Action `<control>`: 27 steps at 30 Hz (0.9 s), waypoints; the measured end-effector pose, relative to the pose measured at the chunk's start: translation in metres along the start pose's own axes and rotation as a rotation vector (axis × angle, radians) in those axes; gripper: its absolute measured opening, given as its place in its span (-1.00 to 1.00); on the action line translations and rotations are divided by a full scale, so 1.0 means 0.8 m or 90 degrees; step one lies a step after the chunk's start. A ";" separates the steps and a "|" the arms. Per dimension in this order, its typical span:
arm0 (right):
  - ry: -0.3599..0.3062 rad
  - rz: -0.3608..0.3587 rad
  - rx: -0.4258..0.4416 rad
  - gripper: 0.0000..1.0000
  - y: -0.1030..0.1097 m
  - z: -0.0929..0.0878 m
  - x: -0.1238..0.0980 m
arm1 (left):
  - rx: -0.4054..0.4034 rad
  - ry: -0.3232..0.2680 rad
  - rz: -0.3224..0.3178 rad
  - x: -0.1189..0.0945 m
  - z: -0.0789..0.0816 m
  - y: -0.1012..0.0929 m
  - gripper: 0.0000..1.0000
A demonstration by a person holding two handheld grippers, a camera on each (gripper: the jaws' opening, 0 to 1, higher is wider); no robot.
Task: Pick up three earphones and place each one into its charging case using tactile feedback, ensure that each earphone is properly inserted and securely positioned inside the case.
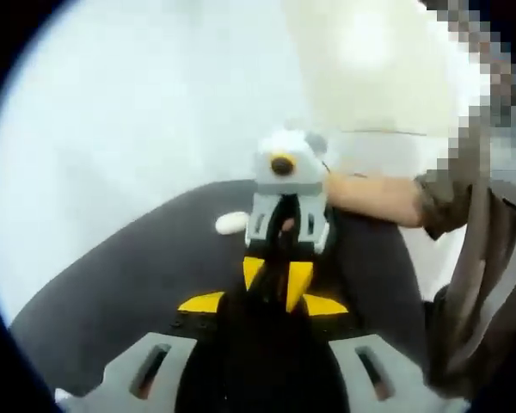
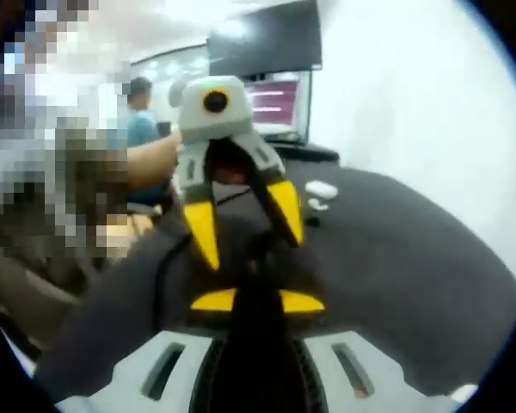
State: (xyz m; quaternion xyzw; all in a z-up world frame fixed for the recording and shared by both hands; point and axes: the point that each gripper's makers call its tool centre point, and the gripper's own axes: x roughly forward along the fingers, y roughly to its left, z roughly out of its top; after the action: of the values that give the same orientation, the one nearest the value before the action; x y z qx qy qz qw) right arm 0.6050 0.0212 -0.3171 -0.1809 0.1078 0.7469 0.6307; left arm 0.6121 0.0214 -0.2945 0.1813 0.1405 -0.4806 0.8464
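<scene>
Both grippers met nose to nose over the dark table (image 1: 112, 284); left gripper (image 1: 262, 305) fingers narrow, right gripper (image 2: 256, 301) nearly closed, grip contents too blurred to tell. White charging case (image 2: 321, 189) and an earphone (image 2: 316, 205) sat near the table's far edge. Best to steady before seating.

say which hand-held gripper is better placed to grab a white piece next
Probably left: the left hand-held gripper has its jaws wide open and faces the white piece; the right hand-held gripper has its jaws close together.
</scene>
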 end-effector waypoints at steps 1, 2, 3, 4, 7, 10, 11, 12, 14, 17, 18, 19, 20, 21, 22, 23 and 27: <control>0.001 0.000 0.000 -0.63 0.000 -0.001 0.000 | 0.005 0.002 0.002 0.003 -0.001 0.001 -0.41; 0.001 0.000 -0.001 -0.63 0.001 -0.001 0.000 | 0.007 -0.001 0.003 0.005 -0.001 0.002 -0.47; 0.001 0.000 -0.005 -0.63 0.001 -0.001 0.000 | 0.004 -0.009 0.002 0.005 0.001 0.003 -0.56; 0.002 -0.006 -0.006 -0.63 0.000 -0.002 0.001 | -0.017 -0.022 -0.017 0.006 0.004 -0.002 -0.62; 0.006 -0.006 -0.006 -0.63 -0.002 -0.004 0.001 | -0.011 -0.039 -0.022 0.008 0.007 -0.003 -0.67; 0.008 -0.005 -0.014 -0.63 -0.001 -0.004 0.001 | -0.026 -0.051 -0.036 0.005 0.009 -0.004 -0.70; 0.008 -0.004 -0.019 -0.63 0.000 -0.004 0.001 | -0.043 -0.059 -0.047 0.003 0.010 -0.006 -0.71; 0.008 -0.004 -0.022 -0.63 0.000 -0.004 0.002 | -0.058 -0.059 -0.050 0.003 0.009 -0.005 -0.71; 0.009 -0.004 -0.035 -0.63 0.001 -0.003 0.003 | -0.077 -0.068 -0.060 0.001 0.010 -0.007 -0.72; 0.012 -0.008 -0.057 -0.63 0.002 -0.003 0.003 | -0.090 -0.075 -0.063 0.001 0.010 -0.006 -0.72; 0.013 -0.009 -0.063 -0.63 0.002 -0.003 0.003 | -0.091 -0.077 -0.063 0.001 0.011 -0.007 -0.72; 0.014 -0.010 -0.070 -0.63 0.002 -0.003 0.003 | -0.093 -0.080 -0.063 0.002 0.012 -0.008 -0.71; 0.014 -0.011 -0.073 -0.63 0.002 -0.003 0.003 | -0.095 -0.085 -0.062 0.001 0.014 -0.008 -0.71; 0.013 -0.011 -0.074 -0.63 0.001 -0.003 0.004 | -0.097 -0.088 -0.062 0.001 0.014 -0.007 -0.71; 0.012 -0.011 -0.074 -0.63 0.001 -0.003 0.004 | -0.098 -0.089 -0.060 0.002 0.015 -0.007 -0.71; 0.012 -0.011 -0.072 -0.63 0.001 -0.004 0.004 | -0.097 -0.090 -0.058 0.002 0.015 -0.006 -0.71; 0.006 0.004 -0.089 -0.64 0.006 -0.002 0.004 | -0.090 -0.122 0.016 -0.006 0.027 0.024 -0.75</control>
State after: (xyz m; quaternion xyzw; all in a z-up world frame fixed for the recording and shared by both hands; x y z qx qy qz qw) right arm 0.6001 0.0223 -0.3201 -0.2276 0.0590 0.7535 0.6140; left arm 0.6276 0.0242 -0.2698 0.0759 0.0901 -0.4739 0.8727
